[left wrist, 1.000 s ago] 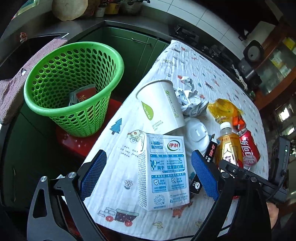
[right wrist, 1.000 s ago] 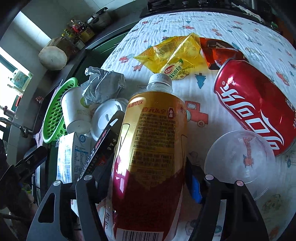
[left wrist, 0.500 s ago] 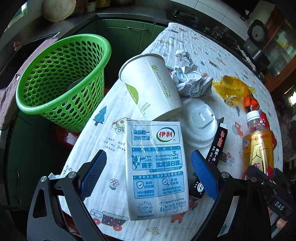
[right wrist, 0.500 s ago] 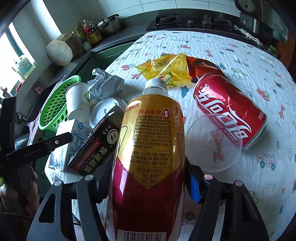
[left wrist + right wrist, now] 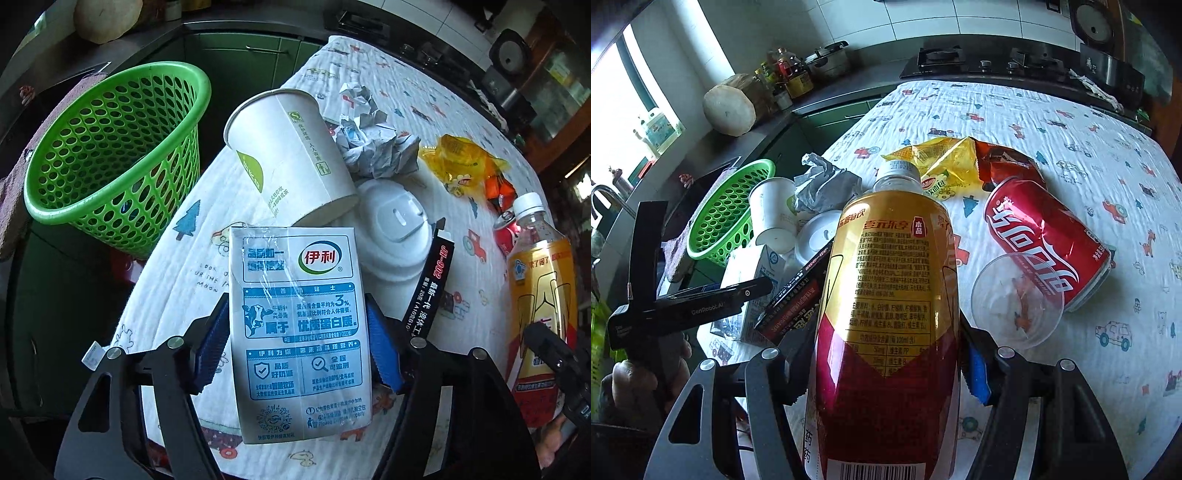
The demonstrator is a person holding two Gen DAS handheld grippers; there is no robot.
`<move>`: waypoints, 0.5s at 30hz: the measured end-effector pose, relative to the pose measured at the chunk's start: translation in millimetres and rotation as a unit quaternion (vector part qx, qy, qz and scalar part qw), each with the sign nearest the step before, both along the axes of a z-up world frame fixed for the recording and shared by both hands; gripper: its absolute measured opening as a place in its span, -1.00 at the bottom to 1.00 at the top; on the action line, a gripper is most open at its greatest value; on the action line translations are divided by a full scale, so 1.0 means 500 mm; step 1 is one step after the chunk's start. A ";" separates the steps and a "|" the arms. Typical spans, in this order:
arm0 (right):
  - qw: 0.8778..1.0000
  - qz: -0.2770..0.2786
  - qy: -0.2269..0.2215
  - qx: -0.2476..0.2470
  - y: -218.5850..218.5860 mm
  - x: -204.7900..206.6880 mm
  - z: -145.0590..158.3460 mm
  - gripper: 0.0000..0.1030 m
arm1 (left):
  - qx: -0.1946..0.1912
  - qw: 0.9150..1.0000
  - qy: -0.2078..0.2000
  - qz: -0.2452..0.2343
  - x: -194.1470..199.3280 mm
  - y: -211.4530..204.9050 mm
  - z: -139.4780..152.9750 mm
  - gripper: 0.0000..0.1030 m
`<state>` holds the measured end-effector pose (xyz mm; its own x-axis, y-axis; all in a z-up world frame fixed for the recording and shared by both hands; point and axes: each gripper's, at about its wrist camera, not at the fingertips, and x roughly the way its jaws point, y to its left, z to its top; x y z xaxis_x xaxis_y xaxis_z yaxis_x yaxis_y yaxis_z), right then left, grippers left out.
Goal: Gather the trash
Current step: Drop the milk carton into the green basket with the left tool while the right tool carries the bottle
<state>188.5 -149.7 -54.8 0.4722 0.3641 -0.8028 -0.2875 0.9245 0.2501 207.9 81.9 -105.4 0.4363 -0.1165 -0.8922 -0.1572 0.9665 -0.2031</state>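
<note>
My left gripper [image 5: 297,347] is shut on a white and blue milk carton [image 5: 299,325] at the near edge of the table. My right gripper [image 5: 886,365] is shut on a yellow and red drink bottle [image 5: 890,295], lifted above the cloth; the bottle also shows in the left wrist view [image 5: 539,295]. A green perforated bin [image 5: 110,147] stands off the table's left side. On the cloth lie a paper cup [image 5: 291,158], a white lid [image 5: 395,229], crumpled paper [image 5: 373,144], a black box [image 5: 432,280], a yellow wrapper [image 5: 461,162], a red cola can [image 5: 1045,240] and a clear plastic lid [image 5: 1015,302].
The table [image 5: 1071,122] has a white cloth printed with cartoon vehicles. A dark counter [image 5: 820,96] with jars, a pot and a stove runs behind it. Green cabinets [image 5: 236,62] stand behind the bin. The left gripper's handle [image 5: 683,302] shows in the right wrist view.
My left gripper moved forward and closed its blue pads on the milk carton. My right gripper raised and tilted back, still holding the bottle.
</note>
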 end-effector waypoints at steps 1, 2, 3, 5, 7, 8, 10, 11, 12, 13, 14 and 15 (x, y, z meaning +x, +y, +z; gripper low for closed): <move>1.000 0.004 -0.001 0.002 0.003 0.000 0.005 0.23 | -0.001 1.000 -0.005 -0.002 -0.006 0.002 0.006 0.31; 1.000 0.008 -0.003 0.005 0.006 0.000 0.010 0.23 | -0.002 1.000 -0.010 -0.003 -0.012 0.004 0.013 0.31; 1.000 0.013 -0.006 0.007 0.011 -0.001 0.015 0.23 | -0.004 1.000 -0.015 -0.004 -0.018 0.008 0.022 0.31; 1.000 0.023 -0.012 0.011 0.021 0.000 0.029 0.23 | -0.008 1.000 -0.025 -0.003 -0.029 0.022 0.042 0.31; 0.999 0.034 -0.018 0.017 0.034 0.002 0.042 0.23 | -0.011 0.999 -0.040 0.005 -0.038 0.045 0.067 0.31; 0.999 0.039 -0.020 0.020 0.040 0.004 0.047 0.23 | -0.011 0.999 -0.049 0.010 -0.041 0.059 0.082 0.31; 0.998 0.049 -0.021 0.028 0.055 0.011 0.059 0.23 | -0.007 0.997 -0.066 0.025 -0.041 0.094 0.111 0.31; 0.998 0.054 -0.022 0.031 0.063 0.015 0.063 0.23 | -0.005 0.997 -0.074 0.032 -0.037 0.114 0.124 0.31; 0.998 0.058 -0.024 0.031 0.072 0.019 0.068 0.23 | 0.000 0.996 -0.080 0.041 -0.032 0.134 0.134 0.31; 0.997 0.063 -0.027 0.031 0.083 0.023 0.073 0.23 | 0.007 0.995 -0.085 0.051 -0.023 0.158 0.144 0.31; 0.997 0.068 -0.029 0.030 0.093 0.027 0.077 0.23 | 0.014 0.994 -0.089 0.059 -0.008 0.181 0.151 0.31; 0.996 0.072 -0.031 0.030 0.104 0.032 0.081 0.23 | 0.025 0.993 -0.091 0.069 0.008 0.204 0.157 0.31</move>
<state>204.5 -97.8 -14.5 0.4597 0.4786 -0.7481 -0.4337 0.8561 0.2812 211.7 183.9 -26.8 0.6003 -0.0010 -0.7998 -0.2544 0.9478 -0.1921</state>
